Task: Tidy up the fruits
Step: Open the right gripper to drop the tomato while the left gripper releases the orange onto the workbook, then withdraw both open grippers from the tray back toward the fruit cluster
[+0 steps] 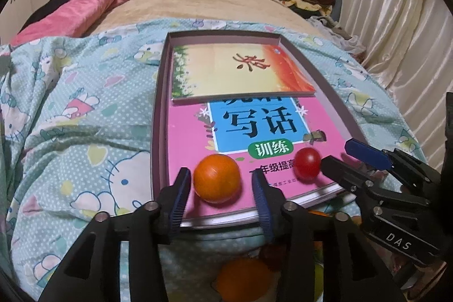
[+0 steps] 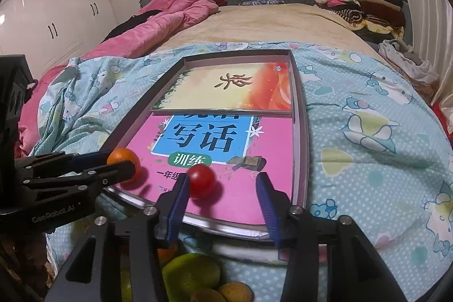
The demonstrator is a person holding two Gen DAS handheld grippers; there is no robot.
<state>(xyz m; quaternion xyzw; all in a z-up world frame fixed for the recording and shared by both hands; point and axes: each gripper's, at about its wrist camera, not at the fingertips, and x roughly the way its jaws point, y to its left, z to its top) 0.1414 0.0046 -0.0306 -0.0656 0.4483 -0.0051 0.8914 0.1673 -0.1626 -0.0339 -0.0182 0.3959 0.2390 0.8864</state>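
**Two open grippers over an orange and a small red tomato on a pink book**

A shallow box (image 1: 161, 92) lies on a bed covered with a pale blue cartoon-print quilt (image 1: 85, 109). Inside it a pink workbook (image 1: 198, 160) fills the near half, and a yellow and orange book (image 1: 243, 72) overlaps its far edge, toward 12 o'clock.

From the left wrist camera, the left gripper (image 1: 220, 183) has its jaws apart, with an orange (image 1: 216, 178) resting on the pink cover between them. The orange sits against the left pad; a gap shows beside the right one. At 3 o'clock from the orange lies a small red tomato (image 1: 308, 163), with the right gripper reaching in beside it.

From the right wrist camera, the right gripper (image 2: 223, 186) is also open. The tomato lies on the cover touching its left pad, well apart from the right pad. More fruit (image 2: 189, 273), green and brownish, shows at 6 o'clock beneath the gripper, blurred.
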